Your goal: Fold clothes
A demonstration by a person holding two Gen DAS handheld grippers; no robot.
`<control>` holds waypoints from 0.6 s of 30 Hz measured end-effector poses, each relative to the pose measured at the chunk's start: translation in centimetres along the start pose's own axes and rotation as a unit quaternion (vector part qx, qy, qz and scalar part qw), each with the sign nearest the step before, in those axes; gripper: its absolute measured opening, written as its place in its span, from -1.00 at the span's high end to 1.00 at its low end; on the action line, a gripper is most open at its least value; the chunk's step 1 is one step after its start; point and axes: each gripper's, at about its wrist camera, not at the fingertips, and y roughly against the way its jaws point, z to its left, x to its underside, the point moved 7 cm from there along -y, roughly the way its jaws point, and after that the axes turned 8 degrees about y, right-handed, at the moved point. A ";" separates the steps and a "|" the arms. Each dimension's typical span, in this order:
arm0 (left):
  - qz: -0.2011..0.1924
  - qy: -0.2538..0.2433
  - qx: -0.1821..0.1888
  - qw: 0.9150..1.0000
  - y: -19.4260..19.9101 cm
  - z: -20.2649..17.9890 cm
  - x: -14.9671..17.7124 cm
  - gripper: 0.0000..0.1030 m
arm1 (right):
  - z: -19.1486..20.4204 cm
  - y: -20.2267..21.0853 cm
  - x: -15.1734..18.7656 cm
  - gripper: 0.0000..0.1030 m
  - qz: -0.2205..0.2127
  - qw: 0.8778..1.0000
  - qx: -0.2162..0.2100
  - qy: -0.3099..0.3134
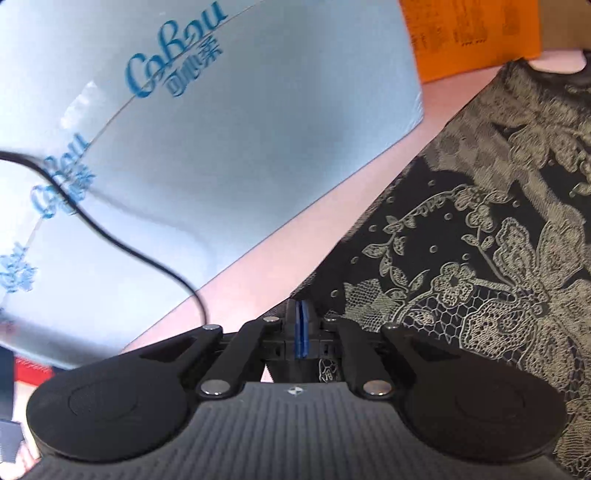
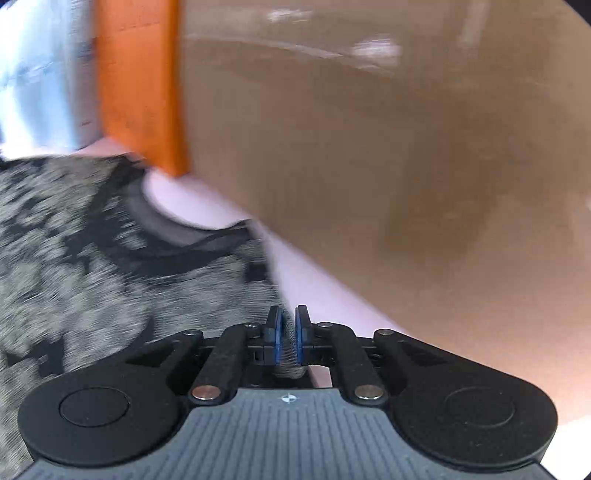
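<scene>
So around me it's mostly boxes. On my left-side view a big pale blue carton (image 1: 229, 122) fills everything from 9 to 12 o'clock, with "CoRou" in darker blue script plus Chinese characters repeated along it. A thin black cable (image 1: 110, 236) loops across its face. An orange box (image 1: 469, 33) with blurry printing sits at 1 o'clock. Everything rests on a pale pink tabletop (image 1: 332, 229), running as a bare strip below the carton. On my right-side view a large brown cardboard box (image 2: 388, 166) takes up 12 to 3 o'clock, glossy tape catching the light. Bright, even lighting overall.
</scene>
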 end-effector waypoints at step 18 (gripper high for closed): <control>-0.125 0.165 0.123 0.971 20.9 -12.0 10.9 -0.35 | -3.1 25.3 24.7 -0.15 -0.027 0.909 0.023 -0.416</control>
